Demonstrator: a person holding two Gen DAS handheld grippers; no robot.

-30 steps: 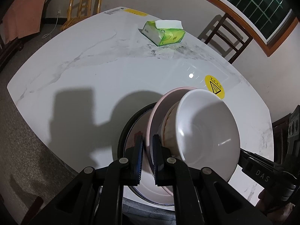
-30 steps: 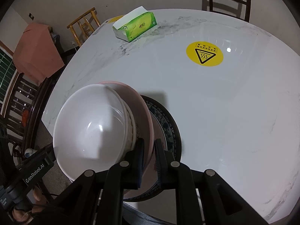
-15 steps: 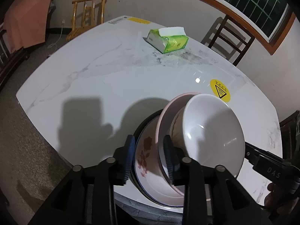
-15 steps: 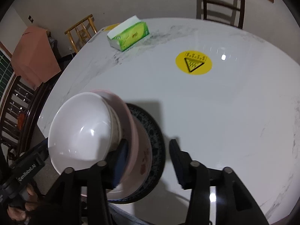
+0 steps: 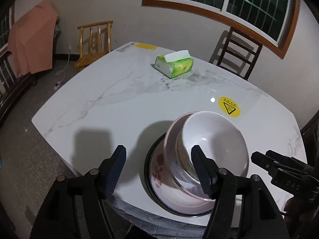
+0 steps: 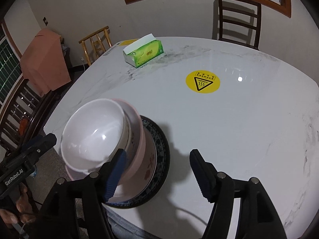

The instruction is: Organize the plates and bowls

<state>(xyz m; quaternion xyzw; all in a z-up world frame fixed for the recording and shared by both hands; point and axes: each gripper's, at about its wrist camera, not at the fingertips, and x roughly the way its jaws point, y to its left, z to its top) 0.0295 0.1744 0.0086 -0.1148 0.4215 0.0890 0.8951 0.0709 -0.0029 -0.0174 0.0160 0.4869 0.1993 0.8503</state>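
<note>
A stack stands at the near edge of the white marble table (image 5: 119,107) (image 6: 239,129). At the bottom lies a dark-rimmed plate (image 5: 148,171) (image 6: 162,149), then a floral plate (image 5: 159,171). A pink bowl (image 5: 173,133) (image 6: 139,131) and a white bowl (image 5: 215,139) (image 6: 93,127) sit nested on top, tilted. My left gripper (image 5: 159,168) hovers above the stack's left side, jaws opening, pads off the dishes. My right gripper (image 6: 157,171) hangs over the stack's right side, jaws also opening, touching nothing.
A green tissue box (image 5: 174,65) (image 6: 143,54) lies at the far side of the table, and a yellow warning sticker (image 5: 229,109) (image 6: 203,81) is stuck mid-table. Wooden chairs (image 5: 237,53) (image 6: 95,43) stand around the far edges. A hand (image 6: 18,209) holds the other gripper.
Both grippers were shut on the pink bowl's rim a second ago. They have let go, spread their jaws and lifted back from the stack, which now rests on the table.
</note>
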